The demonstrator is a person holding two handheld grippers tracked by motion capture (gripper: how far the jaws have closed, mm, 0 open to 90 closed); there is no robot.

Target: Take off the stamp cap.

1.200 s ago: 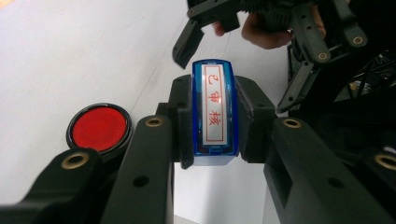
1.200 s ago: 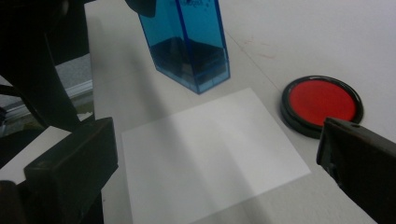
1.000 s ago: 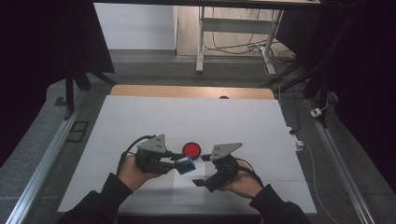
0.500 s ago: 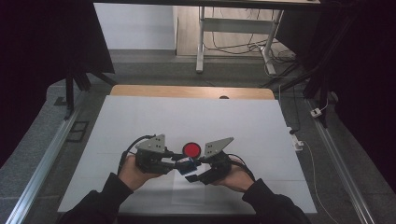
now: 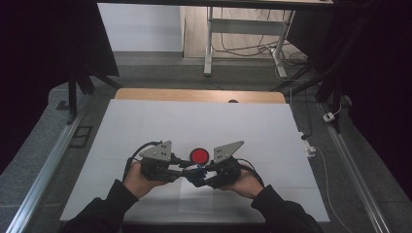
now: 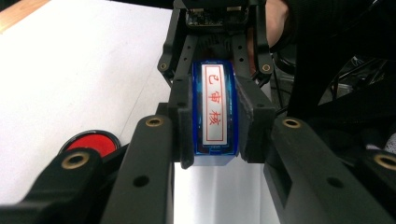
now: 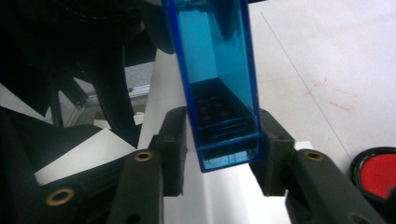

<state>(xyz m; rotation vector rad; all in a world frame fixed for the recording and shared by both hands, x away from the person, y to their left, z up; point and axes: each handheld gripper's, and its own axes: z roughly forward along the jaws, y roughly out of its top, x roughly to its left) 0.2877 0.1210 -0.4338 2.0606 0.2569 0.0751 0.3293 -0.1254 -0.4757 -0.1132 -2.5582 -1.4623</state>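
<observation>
We have both tongs, left (image 5: 182, 167) and right (image 5: 194, 175), clamped on the blue stamp (image 6: 214, 109), right just closed; red ink pad (image 5: 199, 156) just behind, nothing blocking.

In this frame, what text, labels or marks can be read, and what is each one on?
"已审核": red characters in a red frame on the white label of the blue stamp, left gripper view.
Faint red smudges on the white table, right gripper view: not readable.
Red ink pad: no text seen.
</observation>
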